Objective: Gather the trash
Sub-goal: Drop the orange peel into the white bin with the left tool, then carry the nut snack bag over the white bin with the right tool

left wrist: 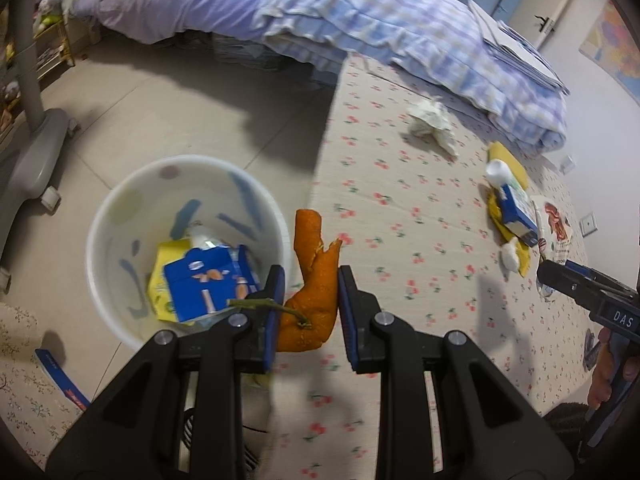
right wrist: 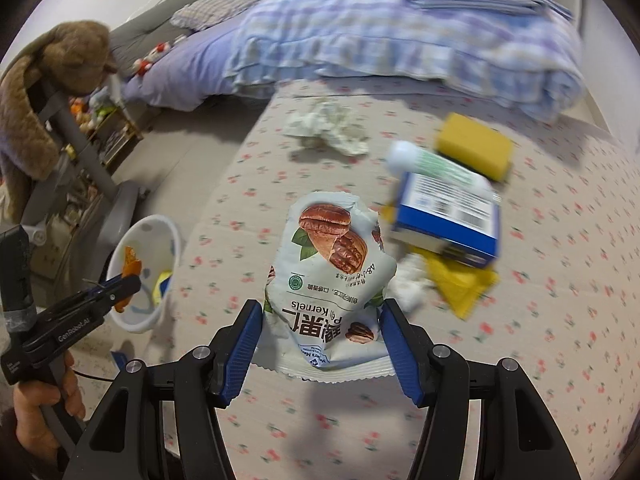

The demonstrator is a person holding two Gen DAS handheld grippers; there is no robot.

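My left gripper is shut on a piece of orange peel with a green stalk. It hangs beside the right rim of the white bin, which stands on the floor against the bed and holds a blue and yellow carton. My right gripper is shut on a white pecan kernel bag, lifted above the cherry-print sheet. The right wrist view shows the left gripper with the peel in front of the bin.
On the sheet lie a crumpled tissue, a blue box, a white tube, a yellow sponge and a yellow wrapper. A folded checked quilt lies behind them. A grey stand base is left of the bin.
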